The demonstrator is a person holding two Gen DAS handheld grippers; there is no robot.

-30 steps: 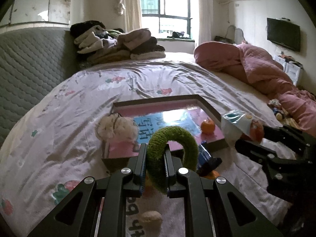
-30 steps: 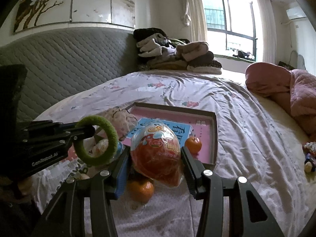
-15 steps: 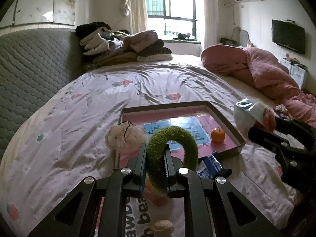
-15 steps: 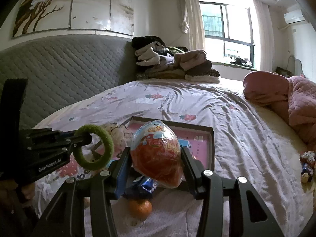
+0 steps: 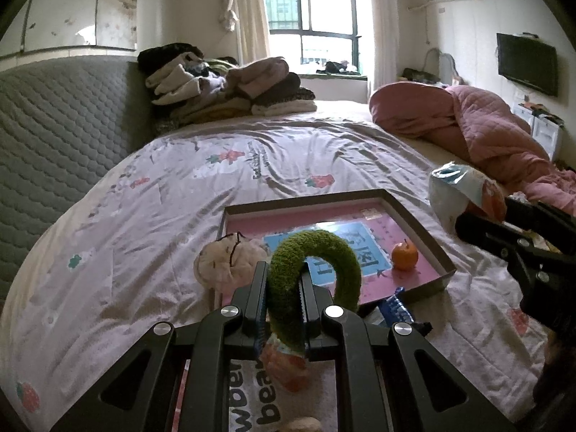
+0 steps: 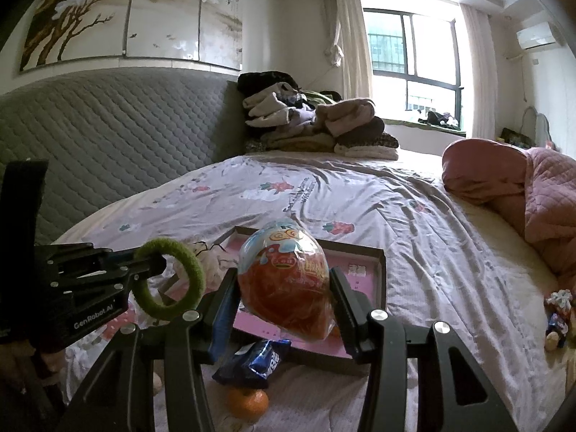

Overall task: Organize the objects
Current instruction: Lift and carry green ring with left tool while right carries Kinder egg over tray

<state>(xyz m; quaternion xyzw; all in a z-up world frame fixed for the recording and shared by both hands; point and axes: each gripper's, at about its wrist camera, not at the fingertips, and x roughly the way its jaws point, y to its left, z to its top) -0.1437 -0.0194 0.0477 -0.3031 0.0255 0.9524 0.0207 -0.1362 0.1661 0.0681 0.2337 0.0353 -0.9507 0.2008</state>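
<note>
Sunlight comes in through the window behind a big bed (image 5: 151, 216) with a flowery sheet. Folded clothes (image 5: 223, 86) and a pink quilt (image 5: 468, 126) lie far back. Low down, a blue snack packet (image 6: 259, 358) and a loose orange (image 6: 248, 401) sit in front of the flat tray (image 5: 424, 230). The left gripper (image 5: 284, 298) is squeezed tight on a green fuzzy ring (image 5: 316, 270), up over the tray's near edge. The right gripper (image 6: 284, 295) hugs a big wrapped egg (image 6: 284, 284) above the tray. Inside the tray sits one small orange (image 5: 405, 255).
</note>
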